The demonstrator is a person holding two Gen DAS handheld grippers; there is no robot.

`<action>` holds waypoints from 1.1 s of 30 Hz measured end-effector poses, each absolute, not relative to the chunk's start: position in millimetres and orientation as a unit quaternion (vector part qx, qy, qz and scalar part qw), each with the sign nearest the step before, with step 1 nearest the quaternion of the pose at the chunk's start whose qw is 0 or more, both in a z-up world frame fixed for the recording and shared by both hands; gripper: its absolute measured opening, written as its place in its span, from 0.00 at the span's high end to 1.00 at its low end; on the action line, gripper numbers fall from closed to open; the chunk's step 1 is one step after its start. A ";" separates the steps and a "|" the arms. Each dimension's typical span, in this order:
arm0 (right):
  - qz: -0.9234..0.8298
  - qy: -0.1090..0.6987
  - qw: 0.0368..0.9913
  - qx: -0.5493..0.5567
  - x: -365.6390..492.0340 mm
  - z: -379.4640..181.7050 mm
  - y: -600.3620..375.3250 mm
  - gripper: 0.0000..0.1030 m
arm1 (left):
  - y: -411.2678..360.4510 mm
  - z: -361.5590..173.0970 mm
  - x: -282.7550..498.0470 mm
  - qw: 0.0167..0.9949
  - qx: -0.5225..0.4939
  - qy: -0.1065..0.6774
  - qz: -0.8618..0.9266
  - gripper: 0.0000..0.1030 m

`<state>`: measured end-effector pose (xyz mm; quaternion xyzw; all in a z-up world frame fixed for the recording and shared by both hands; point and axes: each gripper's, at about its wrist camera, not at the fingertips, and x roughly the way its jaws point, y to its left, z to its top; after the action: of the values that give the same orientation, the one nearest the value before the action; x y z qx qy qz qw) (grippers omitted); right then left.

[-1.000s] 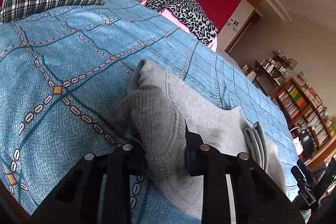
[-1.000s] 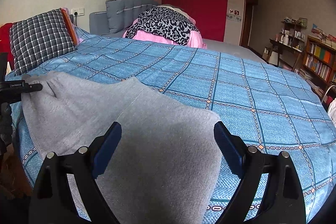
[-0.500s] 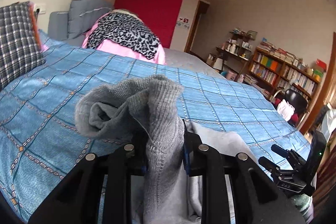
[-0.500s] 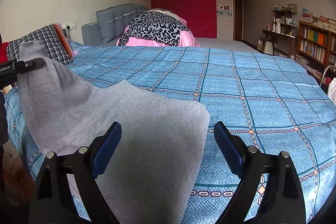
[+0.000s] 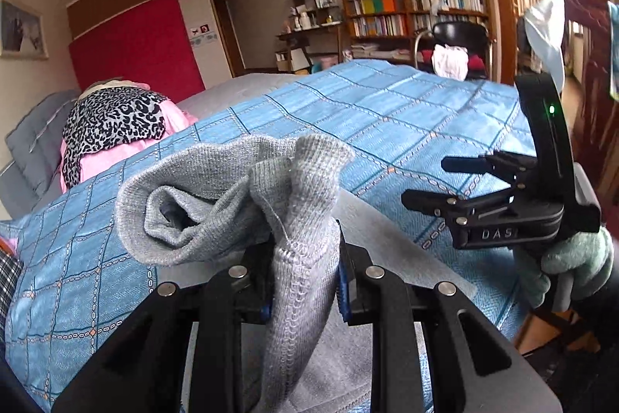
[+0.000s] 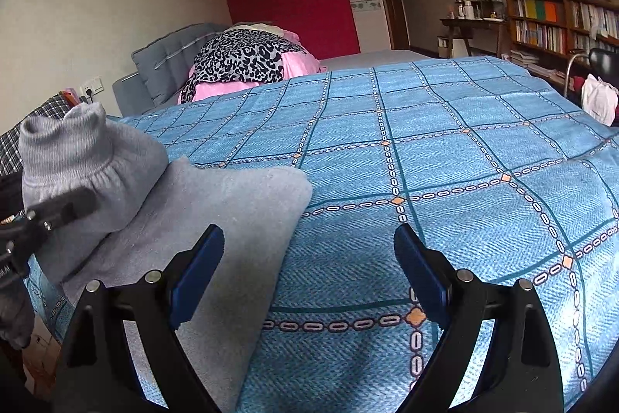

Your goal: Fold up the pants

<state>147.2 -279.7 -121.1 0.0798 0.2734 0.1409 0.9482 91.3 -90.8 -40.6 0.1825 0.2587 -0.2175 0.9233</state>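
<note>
The ribbed cuff of the grey pants (image 5: pixel 232 192) is being pinched between the nearly closed jaws of the left gripper (image 5: pixel 305 281) and held up above the blue bedspread (image 5: pixel 406 119). The rest of the pants is being left flat on the bedspread. The right gripper (image 6: pixel 309 269) is being held wide open and empty, its left finger (image 6: pixel 197 269) over the pants' edge.

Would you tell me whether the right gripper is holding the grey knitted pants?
No, the right gripper has its jaws wide apart and empty above the grey knitted pants.
</note>
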 end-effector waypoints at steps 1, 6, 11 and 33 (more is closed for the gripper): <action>0.140 0.274 0.948 0.083 146.9 -123.0 -281.2 0.12 | -96.8 -46.3 93.2 0.920 0.192 0.263 -0.219 0.77; 0.136 0.278 0.947 0.089 147.1 -127.1 -289.0 0.12 | -118.0 -74.1 97.1 0.900 0.238 0.282 -0.232 0.67; 0.131 0.280 0.945 0.102 149.6 -129.4 -296.4 0.12 | -140.3 -92.6 86.8 0.875 0.276 0.282 -0.281 0.54; 0.319 0.269 0.899 0.129 157.3 -82.2 -244.7 0.07 | -44.8 -88.5 82.7 0.905 0.134 0.305 -0.266 0.54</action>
<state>157.3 -244.7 -82.2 0.1290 0.2691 0.3192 0.8995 82.7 -44.8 -88.5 0.1340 0.3049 -0.2660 0.9046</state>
